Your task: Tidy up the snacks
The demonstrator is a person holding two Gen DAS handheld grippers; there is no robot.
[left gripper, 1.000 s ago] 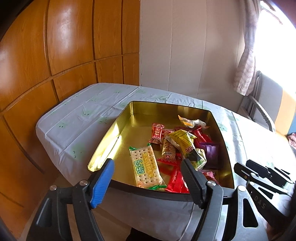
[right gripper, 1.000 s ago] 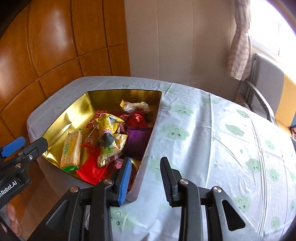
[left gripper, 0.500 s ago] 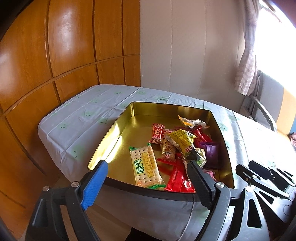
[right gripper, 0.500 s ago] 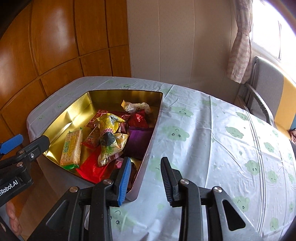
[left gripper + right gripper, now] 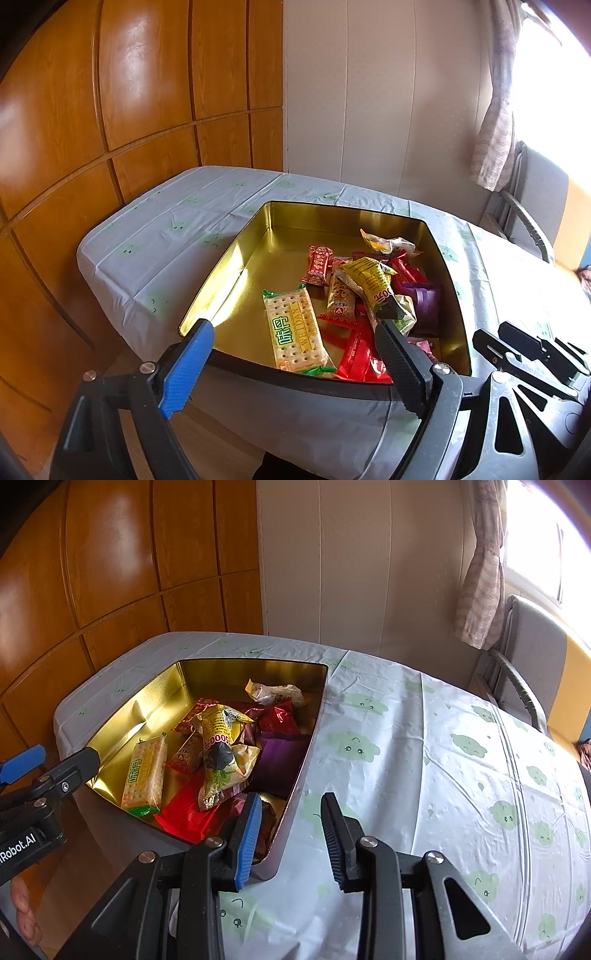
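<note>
An open gold tin (image 5: 221,273) (image 5: 312,734) sits at the table's near left corner with several snack packs in it. A cracker pack (image 5: 295,328) (image 5: 144,771) lies flat at its near left. A yellow packet (image 5: 369,280) (image 5: 218,731) tops a pile with red wrappers (image 5: 358,354) and a purple pack (image 5: 424,302). My left gripper (image 5: 293,328) hovers in front of the tin's near rim, open wide and holding nothing. My right gripper (image 5: 291,799) hangs above the tin's near right corner, open by a narrow gap, nothing between its fingers.
The tablecloth (image 5: 443,775) with green cloud prints stretches bare to the right of the tin. A grey chair (image 5: 524,686) stands at the far right under a curtain (image 5: 480,590). Wood panelling runs along the left. A person's fingers (image 5: 22,904) show at the bottom left.
The left gripper's jaws have spread wider apart. The right gripper and the snacks in the tin have stayed where they were.
</note>
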